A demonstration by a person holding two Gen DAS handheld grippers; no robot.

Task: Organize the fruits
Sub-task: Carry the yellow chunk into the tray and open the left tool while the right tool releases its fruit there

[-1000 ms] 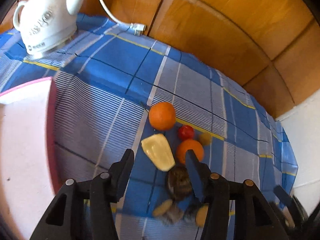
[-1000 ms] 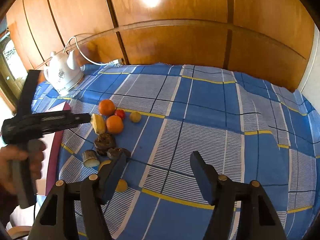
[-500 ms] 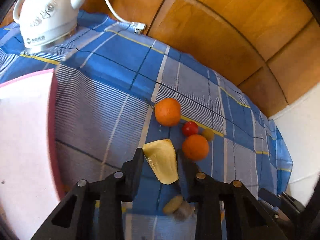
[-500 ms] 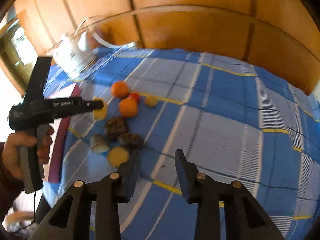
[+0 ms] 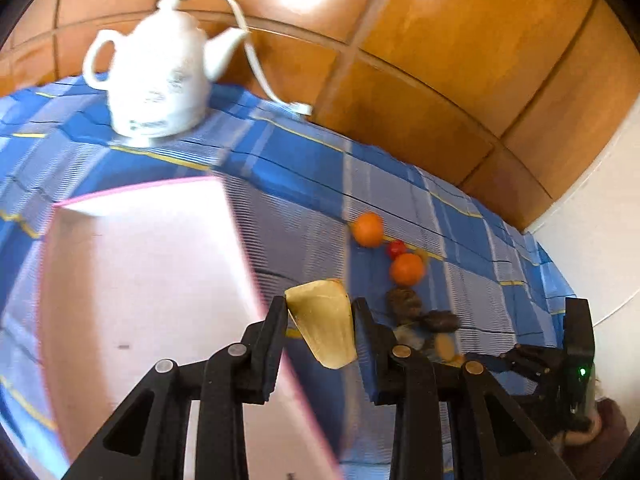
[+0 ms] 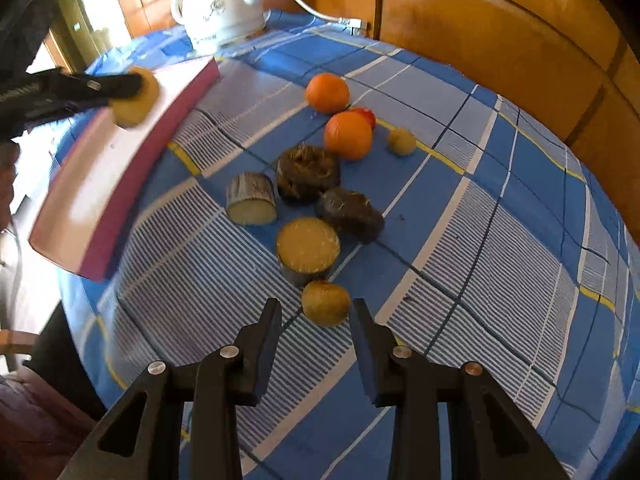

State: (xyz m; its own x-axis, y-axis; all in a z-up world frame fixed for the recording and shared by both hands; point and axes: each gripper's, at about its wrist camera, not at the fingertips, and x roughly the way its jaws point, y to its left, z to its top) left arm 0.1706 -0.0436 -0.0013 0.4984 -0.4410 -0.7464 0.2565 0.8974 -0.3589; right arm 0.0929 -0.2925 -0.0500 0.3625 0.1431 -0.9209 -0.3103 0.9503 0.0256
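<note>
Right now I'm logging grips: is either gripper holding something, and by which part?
The left gripper holds the yellow fruit wedge, clamped across its two side faces. The right gripper has a small yellow-brown fruit between its fingers; whether they press it cannot be told.

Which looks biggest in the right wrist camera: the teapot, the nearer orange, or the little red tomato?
1. White teapot, though it sits farthest back.
2. Nearer orange.
3. Red tomato, partly hidden behind that orange.

Bright daylight, wall glare, motion blur, fisheye-warped edges.
</note>
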